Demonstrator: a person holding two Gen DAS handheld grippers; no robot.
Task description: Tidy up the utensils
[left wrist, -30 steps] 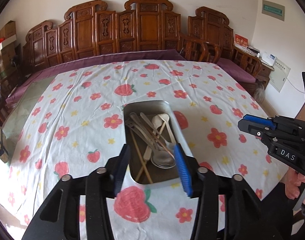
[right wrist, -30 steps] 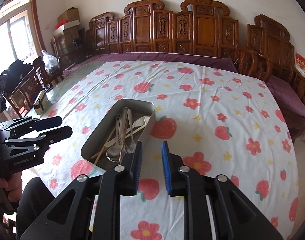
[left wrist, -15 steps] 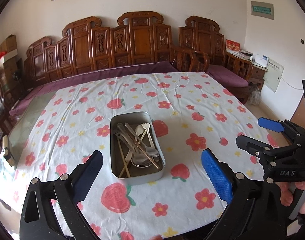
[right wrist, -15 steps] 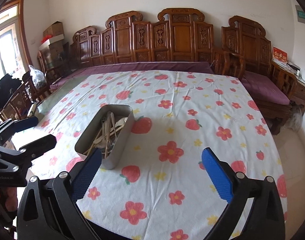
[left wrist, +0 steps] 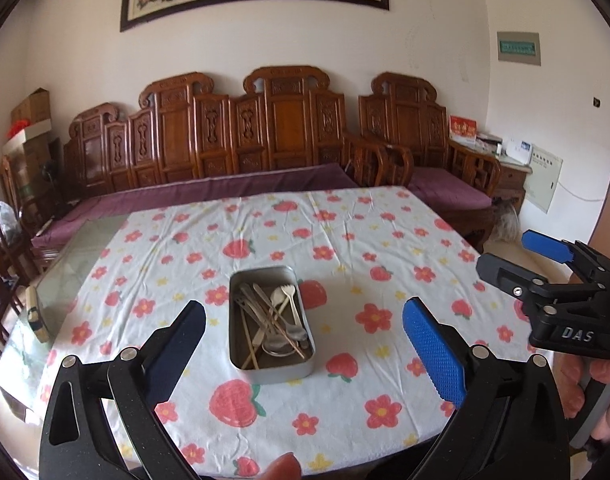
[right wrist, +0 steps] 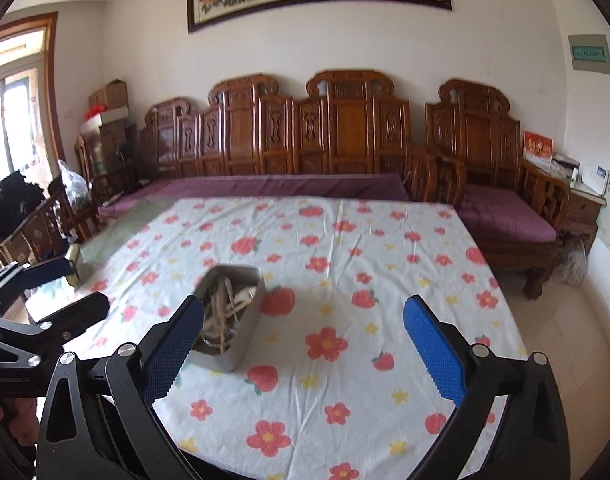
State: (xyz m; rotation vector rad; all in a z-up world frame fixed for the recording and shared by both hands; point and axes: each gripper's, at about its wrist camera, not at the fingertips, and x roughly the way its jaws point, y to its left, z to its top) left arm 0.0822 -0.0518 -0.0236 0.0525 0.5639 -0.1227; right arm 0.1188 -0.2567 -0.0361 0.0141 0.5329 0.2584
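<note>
A metal tin [left wrist: 247,370] stands on the flowered tablecloth near the table's front. In it lie several utensils [left wrist: 275,320]: metal spoons and forks, pale plastic ones and wooden chopsticks. The tin also shows in the right wrist view [right wrist: 245,336], left of centre. My left gripper [left wrist: 305,346] is open wide and empty, held back from the tin. My right gripper [right wrist: 305,346] is open wide and empty, to the right of the tin. Each gripper shows at the edge of the other's view, the right one [left wrist: 545,264] and the left one [right wrist: 53,288].
The table [left wrist: 385,240] is covered by a white cloth with strawberries and flowers; bare glass shows at its left edge [left wrist: 81,248]. A small box [left wrist: 37,314] lies on the glass. A carved wooden bench [left wrist: 285,140] with purple cushions stands behind the table.
Both grippers opened wide and drew back and up from the tin. A second ago they were nearly closed just above it.
</note>
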